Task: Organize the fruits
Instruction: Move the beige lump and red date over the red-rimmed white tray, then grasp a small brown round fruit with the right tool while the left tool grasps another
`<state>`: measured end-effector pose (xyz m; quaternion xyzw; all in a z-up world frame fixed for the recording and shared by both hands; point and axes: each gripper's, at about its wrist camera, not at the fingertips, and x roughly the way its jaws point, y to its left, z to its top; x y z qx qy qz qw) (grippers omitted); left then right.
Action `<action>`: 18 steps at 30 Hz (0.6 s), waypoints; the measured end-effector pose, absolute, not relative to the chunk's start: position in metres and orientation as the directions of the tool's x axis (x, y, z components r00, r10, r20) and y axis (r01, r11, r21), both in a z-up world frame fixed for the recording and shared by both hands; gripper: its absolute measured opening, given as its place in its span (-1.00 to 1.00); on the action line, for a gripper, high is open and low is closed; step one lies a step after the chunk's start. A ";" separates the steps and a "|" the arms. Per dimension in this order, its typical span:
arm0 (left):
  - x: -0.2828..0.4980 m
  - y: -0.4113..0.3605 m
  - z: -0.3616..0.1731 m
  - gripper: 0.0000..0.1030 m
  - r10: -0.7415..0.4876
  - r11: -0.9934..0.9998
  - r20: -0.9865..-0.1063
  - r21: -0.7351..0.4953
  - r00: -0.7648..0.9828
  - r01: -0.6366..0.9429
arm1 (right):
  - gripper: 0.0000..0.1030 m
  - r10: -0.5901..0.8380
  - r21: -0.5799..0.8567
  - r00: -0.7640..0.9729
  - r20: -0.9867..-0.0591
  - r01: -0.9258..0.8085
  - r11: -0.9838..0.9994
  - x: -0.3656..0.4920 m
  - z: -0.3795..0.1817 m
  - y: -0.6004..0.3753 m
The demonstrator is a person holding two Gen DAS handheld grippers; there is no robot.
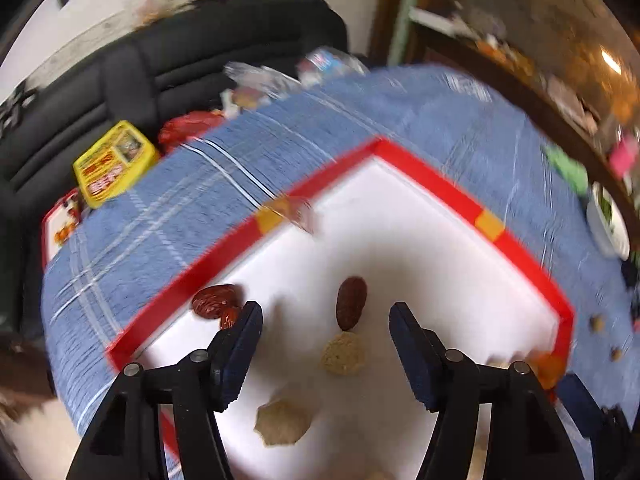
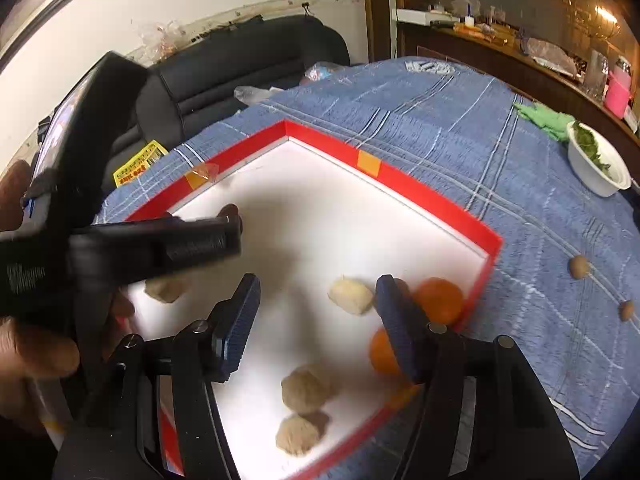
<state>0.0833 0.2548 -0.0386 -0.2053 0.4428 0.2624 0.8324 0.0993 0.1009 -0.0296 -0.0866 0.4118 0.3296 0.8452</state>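
Jaws spread, both grippers empty | wrinkled dark-red date (image 1: 351, 303) lying on white tray (image 1: 460, 264) | tan lumps nearby

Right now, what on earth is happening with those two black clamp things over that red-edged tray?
A person holds a two-finger gripper in each hand, sorting fruits on a white tray with a red rim that sits on a blue checked tablecloth. The left gripper is open above a dark red date; two more dates lie by the rim. The right gripper is open too, holding nothing, near a pale beige fruit and two orange fruits. Two small brown fruits lie on the cloth outside the tray.
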 end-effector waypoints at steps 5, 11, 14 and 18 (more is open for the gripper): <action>0.064 0.218 0.009 0.24 0.317 0.792 -0.706 -0.171 0.634 -0.586 | 0.18 0.516 0.152 0.563 -0.645 -0.568 0.809 0.096 0.008 0.036; 0.066 0.120 0.029 0.42 0.215 0.940 -0.568 -0.100 0.795 -0.326 | 0.31 0.277 0.112 0.743 -0.609 -0.265 0.958 0.136 0.006 -0.095; 0.084 0.076 0.014 0.42 0.120 0.979 -0.596 -0.062 0.794 -0.195 | 0.31 0.167 0.100 0.705 -0.689 -0.136 0.986 0.166 -0.029 -0.150; 0.105 0.038 -0.009 0.42 0.059 0.993 -0.649 -0.040 0.758 -0.112 | 0.17 0.126 0.087 0.639 -0.759 -0.092 0.992 0.190 -0.062 -0.178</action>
